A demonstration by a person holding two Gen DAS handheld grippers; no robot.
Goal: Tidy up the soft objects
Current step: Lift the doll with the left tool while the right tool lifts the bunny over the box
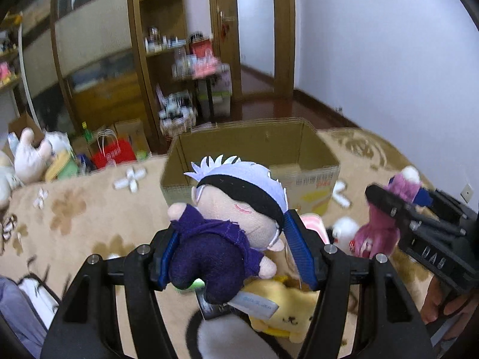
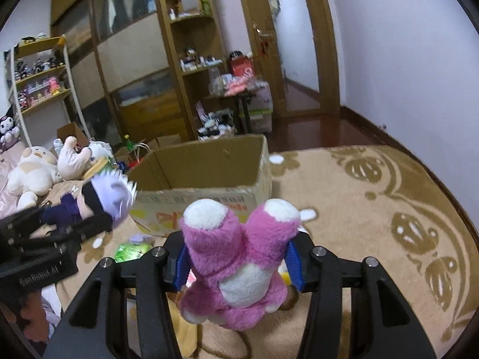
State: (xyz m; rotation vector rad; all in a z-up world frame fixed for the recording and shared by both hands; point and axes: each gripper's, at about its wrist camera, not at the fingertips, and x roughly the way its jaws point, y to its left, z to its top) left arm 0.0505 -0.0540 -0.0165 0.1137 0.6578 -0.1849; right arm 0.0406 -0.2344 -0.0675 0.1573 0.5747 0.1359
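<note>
My left gripper [image 1: 236, 251] is shut on a white-haired doll in a purple suit with a black blindfold [image 1: 221, 227], held above the bed. My right gripper [image 2: 239, 257] is shut on a pink plush bear [image 2: 239, 257], upside down with its white-soled feet pointing up. An open cardboard box [image 1: 251, 149] stands on the beige blanket just ahead of both grippers; it also shows in the right wrist view [image 2: 209, 161]. The right gripper with the pink bear shows at the right of the left wrist view [image 1: 386, 209]. The doll shows at the left of the right wrist view [image 2: 101, 197].
A yellow dog plush [image 1: 284, 308], a white plush [image 1: 344, 230] and a green item [image 2: 131, 251] lie on the blanket [image 2: 374, 209] below the grippers. Large plush toys [image 2: 33, 170] sit at the left. Shelves [image 2: 185, 59], bags and an open door [image 2: 293, 45] stand behind.
</note>
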